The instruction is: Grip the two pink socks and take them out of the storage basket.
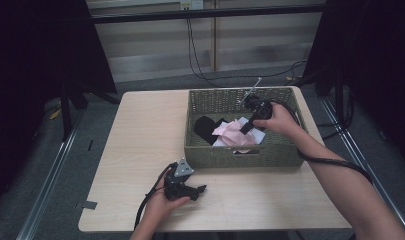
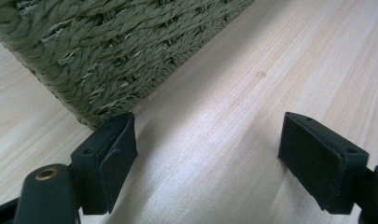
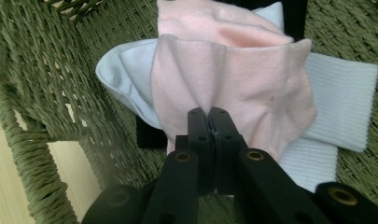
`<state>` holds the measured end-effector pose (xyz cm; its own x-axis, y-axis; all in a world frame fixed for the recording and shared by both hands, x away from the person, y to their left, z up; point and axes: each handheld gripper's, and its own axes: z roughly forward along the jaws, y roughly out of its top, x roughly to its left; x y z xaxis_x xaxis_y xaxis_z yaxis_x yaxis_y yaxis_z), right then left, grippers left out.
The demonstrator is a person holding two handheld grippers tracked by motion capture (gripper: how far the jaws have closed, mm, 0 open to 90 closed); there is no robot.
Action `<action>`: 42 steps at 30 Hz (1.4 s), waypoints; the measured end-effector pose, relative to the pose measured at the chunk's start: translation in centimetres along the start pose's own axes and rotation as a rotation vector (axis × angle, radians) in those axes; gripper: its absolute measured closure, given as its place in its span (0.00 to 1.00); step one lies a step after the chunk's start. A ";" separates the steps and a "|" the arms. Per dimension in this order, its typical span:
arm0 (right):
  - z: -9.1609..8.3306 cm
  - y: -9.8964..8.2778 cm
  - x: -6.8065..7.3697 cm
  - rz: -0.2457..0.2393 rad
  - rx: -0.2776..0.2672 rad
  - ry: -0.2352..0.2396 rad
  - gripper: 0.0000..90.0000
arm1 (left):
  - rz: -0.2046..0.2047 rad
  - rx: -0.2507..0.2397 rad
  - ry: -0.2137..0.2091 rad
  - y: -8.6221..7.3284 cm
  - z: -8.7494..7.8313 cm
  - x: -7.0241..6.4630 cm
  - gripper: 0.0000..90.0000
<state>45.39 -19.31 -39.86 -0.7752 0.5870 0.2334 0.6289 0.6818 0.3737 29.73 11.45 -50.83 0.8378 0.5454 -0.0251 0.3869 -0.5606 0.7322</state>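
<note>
A green woven basket point(image 1: 240, 156) stands on the far right part of the wooden table point(image 1: 140, 135). Inside lie a pink sock point(image 1: 231, 134), white socks point(image 1: 257, 137) and a black sock point(image 1: 205, 127). My right gripper point(image 1: 246, 131) reaches into the basket and is shut on the pink sock point(image 3: 233, 79), its jaws pinching a fold of the fabric; the sock hangs bunched over a pale blue-white sock point(image 3: 126, 77) and a ribbed white one point(image 3: 340, 93). My left gripper point(image 1: 200, 190) rests on the table in front of the basket, open point(image 2: 207, 163), with bare wood between its jaws.
The basket's front wall point(image 2: 107, 51) stands close ahead of the left gripper. Bare tabletop stretches left of the basket. Cables point(image 1: 335, 162) trail from both grippers. Black stands and curtains flank the table.
</note>
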 end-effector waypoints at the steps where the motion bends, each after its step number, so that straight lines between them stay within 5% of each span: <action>1: -0.2 0.0 0.0 0.000 -0.001 -0.003 0.98 | 0.000 0.000 0.000 0.0 0.0 0.0 0.21; 15: -6.5 0.7 0.3 -0.004 -0.035 -0.018 0.98 | 0.001 0.000 0.000 0.0 0.0 0.0 0.21; 27: -9.5 0.6 2.0 -0.045 -0.013 -0.024 0.98 | 0.001 0.001 0.002 0.0 0.0 0.0 0.21; 42: -12.7 -0.1 3.9 -0.075 -0.059 -0.008 0.98 | 0.001 0.001 0.000 0.0 0.0 0.0 0.21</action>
<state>41.56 -22.62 -27.57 -0.8194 0.5388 0.1957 0.5641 0.6973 0.4423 29.73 11.46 -50.82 0.8380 0.5451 -0.0244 0.3866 -0.5616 0.7315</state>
